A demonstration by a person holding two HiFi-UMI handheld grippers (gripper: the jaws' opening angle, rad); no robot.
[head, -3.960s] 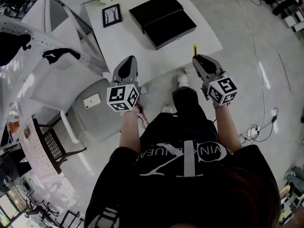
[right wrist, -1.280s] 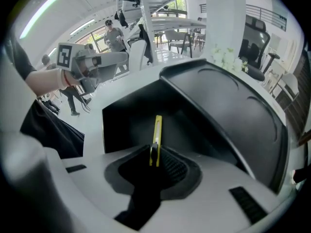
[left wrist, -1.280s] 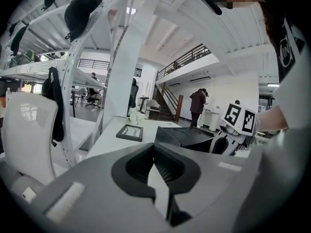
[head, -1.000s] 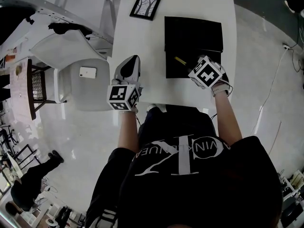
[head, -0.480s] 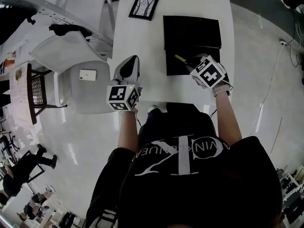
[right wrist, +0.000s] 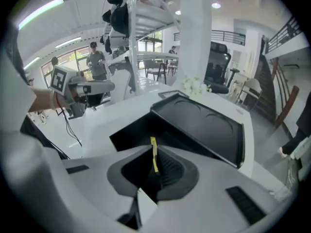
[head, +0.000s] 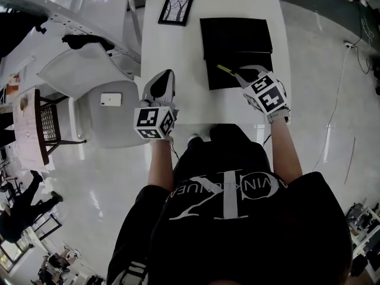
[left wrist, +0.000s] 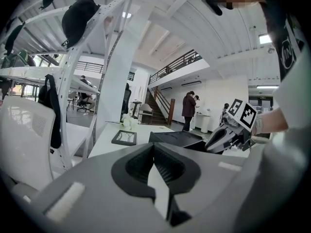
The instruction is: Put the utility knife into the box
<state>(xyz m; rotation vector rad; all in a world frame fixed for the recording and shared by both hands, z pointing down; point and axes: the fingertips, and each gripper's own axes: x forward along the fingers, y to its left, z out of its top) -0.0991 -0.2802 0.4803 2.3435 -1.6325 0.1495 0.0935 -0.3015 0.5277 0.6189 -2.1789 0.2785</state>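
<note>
The black box (head: 222, 80) lies open on the white table (head: 178, 58), with its lid (head: 236, 37) lying just beyond it. My right gripper (head: 238, 73) hovers over the open box, shut on the yellow utility knife (head: 224, 69), which sticks out toward the box's left side. In the right gripper view the knife (right wrist: 154, 154) stands between the jaws above the box's dark inside (right wrist: 138, 130). My left gripper (head: 161, 77) is shut on nothing, over the table's near left part. In the left gripper view the box (left wrist: 177, 139) and the right gripper (left wrist: 223, 137) show ahead.
A framed picture (head: 176, 9) lies on the table's far left. A white chair (head: 77, 70) with a phone (head: 111, 100) on its seat stands left of the table. People stand on the floor in the background. A cable (head: 338, 108) runs across the floor on the right.
Four seconds ago both grippers were short of the table's near edge. The right gripper has carried the knife over the open box and stays there; the left gripper now hangs over the table.
</note>
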